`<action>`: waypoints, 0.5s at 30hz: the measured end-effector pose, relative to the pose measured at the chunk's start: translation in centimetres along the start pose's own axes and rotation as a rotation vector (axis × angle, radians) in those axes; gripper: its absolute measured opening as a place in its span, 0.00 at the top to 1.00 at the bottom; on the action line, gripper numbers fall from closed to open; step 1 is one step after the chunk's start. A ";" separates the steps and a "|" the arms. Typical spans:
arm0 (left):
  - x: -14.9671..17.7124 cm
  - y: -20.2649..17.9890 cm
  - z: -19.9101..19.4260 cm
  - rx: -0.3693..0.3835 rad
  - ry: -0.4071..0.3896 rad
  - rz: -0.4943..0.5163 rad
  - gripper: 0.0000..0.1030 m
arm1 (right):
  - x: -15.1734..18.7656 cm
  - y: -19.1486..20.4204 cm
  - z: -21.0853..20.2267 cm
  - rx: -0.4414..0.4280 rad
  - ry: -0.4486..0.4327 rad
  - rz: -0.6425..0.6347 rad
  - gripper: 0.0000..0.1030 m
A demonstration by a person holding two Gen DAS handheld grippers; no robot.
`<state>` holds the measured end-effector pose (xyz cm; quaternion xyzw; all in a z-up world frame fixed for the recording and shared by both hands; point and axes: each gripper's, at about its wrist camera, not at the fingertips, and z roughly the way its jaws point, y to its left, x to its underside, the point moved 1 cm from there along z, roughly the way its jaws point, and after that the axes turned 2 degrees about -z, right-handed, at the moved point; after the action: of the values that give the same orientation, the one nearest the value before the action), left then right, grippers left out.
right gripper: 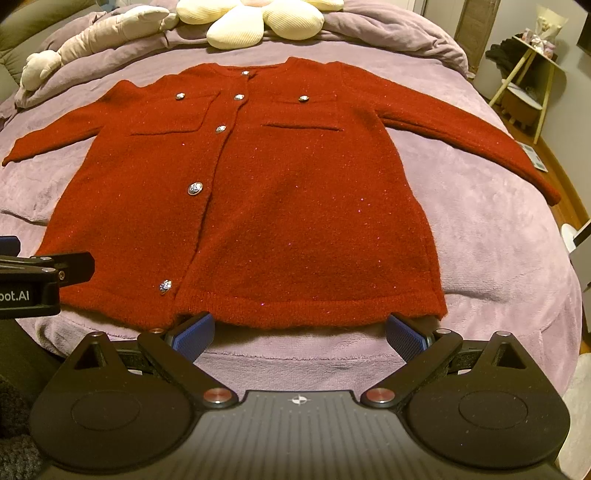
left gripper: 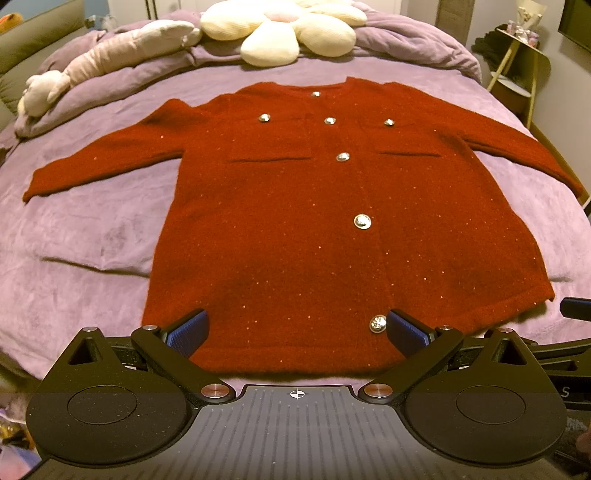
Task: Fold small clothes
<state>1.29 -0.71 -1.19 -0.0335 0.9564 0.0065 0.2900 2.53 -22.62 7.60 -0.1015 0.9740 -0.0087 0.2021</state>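
Left gripper [left gripper: 297,330] and right gripper [right gripper: 300,334], both w/ fingers wide, empty, at the hem of the red cardigan [left gripper: 325,221] lying flat, buttoned, on the purple blanket [right gripper: 498,221] (sleeves spread). Folding not yet begun; next probably pinch a sleeve/side, fold inward.

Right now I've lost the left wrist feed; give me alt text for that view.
A red cardigan lies flat and buttoned, sleeves spread, on a purple blanket. The open left gripper hovers over its hem. A flower pillow sits beyond.

Both wrist views face the cardigan [left gripper: 295,206] hem, seemingly close.
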 end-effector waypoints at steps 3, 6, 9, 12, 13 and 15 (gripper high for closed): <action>0.1 0.0 0.0 0.000 0.001 0.000 0.00 | 0.0 0.0 0.0 0.000 -0.002 0.001 0.04; 0.2 0.0 0.1 0.000 0.002 -0.001 0.00 | 0.0 -0.1 -0.2 -0.009 -0.007 0.005 0.04; 0.4 -0.1 0.1 -0.001 0.003 -0.001 0.00 | 0.1 -0.1 -0.3 -0.008 -0.011 0.006 0.04; -0.1 0.0 -0.1 0.001 -0.001 0.003 0.00 | 0.1 -0.1 -0.3 -0.008 -0.010 0.008 0.04; -0.1 0.0 -0.1 0.001 0.000 0.003 0.00 | 0.1 -0.1 -0.3 -0.006 -0.010 0.009 0.04; 0.0 0.0 -0.1 0.002 0.000 0.001 0.00 | 0.1 -0.1 -0.2 -0.006 -0.010 0.009 0.04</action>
<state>1.22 -0.72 -1.15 -0.0325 0.9565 0.0058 0.2900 2.35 -22.75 7.79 -0.0975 0.9735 -0.0045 0.2068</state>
